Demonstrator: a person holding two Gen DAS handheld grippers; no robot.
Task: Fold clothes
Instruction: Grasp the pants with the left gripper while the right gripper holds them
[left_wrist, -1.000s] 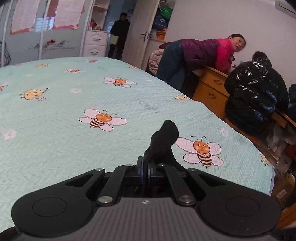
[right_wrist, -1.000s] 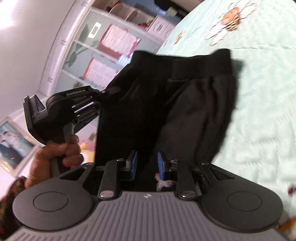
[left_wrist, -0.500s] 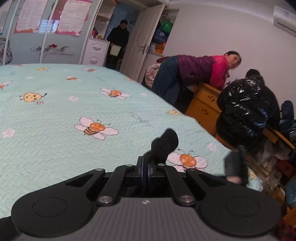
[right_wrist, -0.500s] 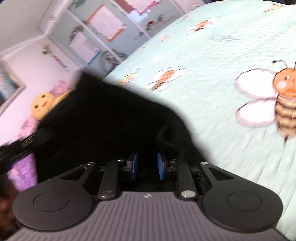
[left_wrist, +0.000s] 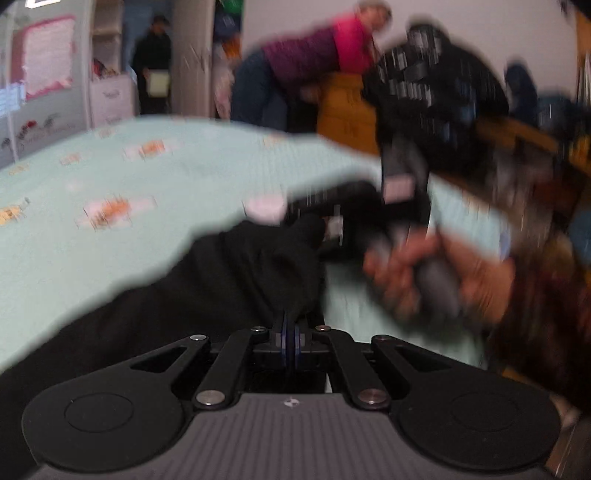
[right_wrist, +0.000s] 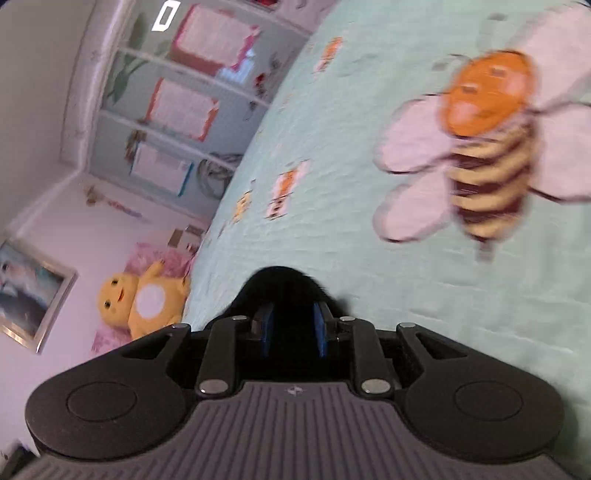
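The black garment (left_wrist: 207, 295) spreads from my left gripper (left_wrist: 289, 332) down to the lower left, over the mint bee-print bedspread (left_wrist: 110, 177). My left gripper is shut on a bunch of its cloth. In the left wrist view the other gripper (left_wrist: 354, 221) and the hand holding it are blurred at the right, touching the same cloth. In the right wrist view my right gripper (right_wrist: 291, 328) has its blue pads (right_wrist: 319, 325) slightly apart with a lump of black garment (right_wrist: 284, 288) between them, close above the bedspread (right_wrist: 369, 184).
A wooden desk (left_wrist: 343, 110) with a black jacket (left_wrist: 436, 99) and people stand beyond the bed's right edge. A yellow plush toy (right_wrist: 144, 302) and a wardrobe (right_wrist: 184, 92) lie past the bed's other side.
Both grippers have swung fast and come together. The garment, held hanging before, now trails over the bed. The right gripper has entered the left wrist view.
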